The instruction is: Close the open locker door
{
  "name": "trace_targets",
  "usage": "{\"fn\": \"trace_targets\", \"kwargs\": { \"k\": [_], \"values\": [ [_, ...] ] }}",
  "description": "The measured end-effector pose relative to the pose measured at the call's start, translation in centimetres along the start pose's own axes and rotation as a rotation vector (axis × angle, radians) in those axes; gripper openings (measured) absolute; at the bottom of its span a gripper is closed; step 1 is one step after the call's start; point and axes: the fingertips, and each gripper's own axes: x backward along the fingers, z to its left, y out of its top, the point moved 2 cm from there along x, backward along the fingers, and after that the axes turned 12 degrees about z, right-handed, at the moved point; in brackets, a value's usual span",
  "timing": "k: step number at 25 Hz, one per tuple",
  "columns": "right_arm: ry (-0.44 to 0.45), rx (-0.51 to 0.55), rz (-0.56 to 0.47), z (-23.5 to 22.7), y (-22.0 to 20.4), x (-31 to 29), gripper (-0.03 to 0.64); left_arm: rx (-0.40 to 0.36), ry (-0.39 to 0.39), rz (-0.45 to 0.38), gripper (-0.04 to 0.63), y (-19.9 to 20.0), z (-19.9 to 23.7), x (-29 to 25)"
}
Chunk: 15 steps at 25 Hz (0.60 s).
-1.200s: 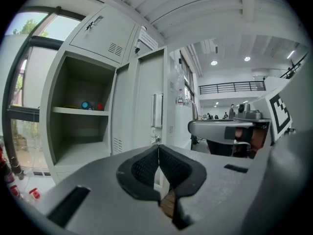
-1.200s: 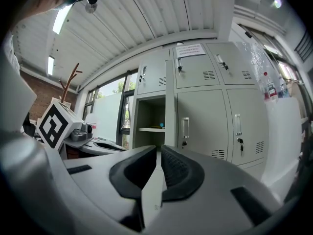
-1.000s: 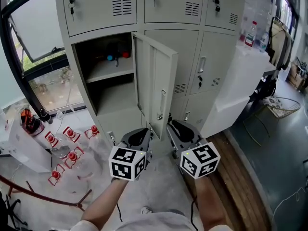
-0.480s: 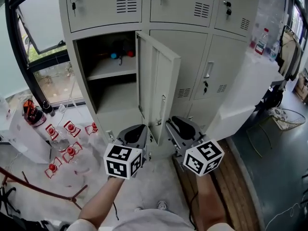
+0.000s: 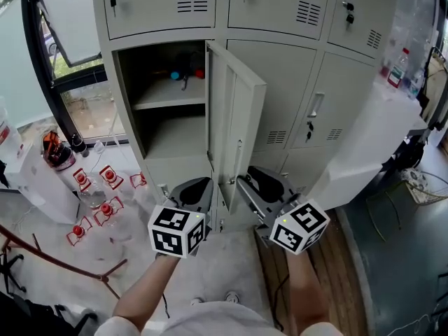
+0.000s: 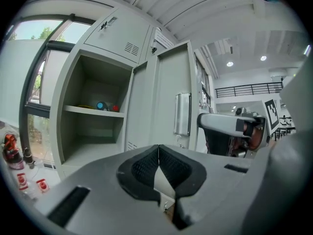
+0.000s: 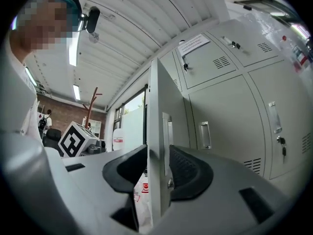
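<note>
Right gripper (image 7: 158, 155): jaws just eased apart astride the free edge of the locker door (image 5: 238, 128), apparently unclamped; left gripper (image 6: 159, 148): jaws together, empty; we judge the door released, not yet closed.

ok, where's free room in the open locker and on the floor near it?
Free: lower bay under the shelf; shelf front; floor strip before the locker. Crowded: shelf back, small items; floor left of locker, red-capped bottles.
</note>
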Motion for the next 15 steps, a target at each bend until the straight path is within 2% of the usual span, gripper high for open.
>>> {"fn": "trace_targets", "kwargs": {
  "k": [3,15],
  "values": [
    [0.042,-0.019,-0.012,0.0,0.0,-0.2,0.140,0.006,0.006,0.005,0.008,-0.2,0.0,0.1],
    [0.090,-0.029,-0.033,-0.1,0.2,-1.1,0.140,0.017,0.056,0.012,0.008,-0.7,1.0,0.9]
  ]
}}
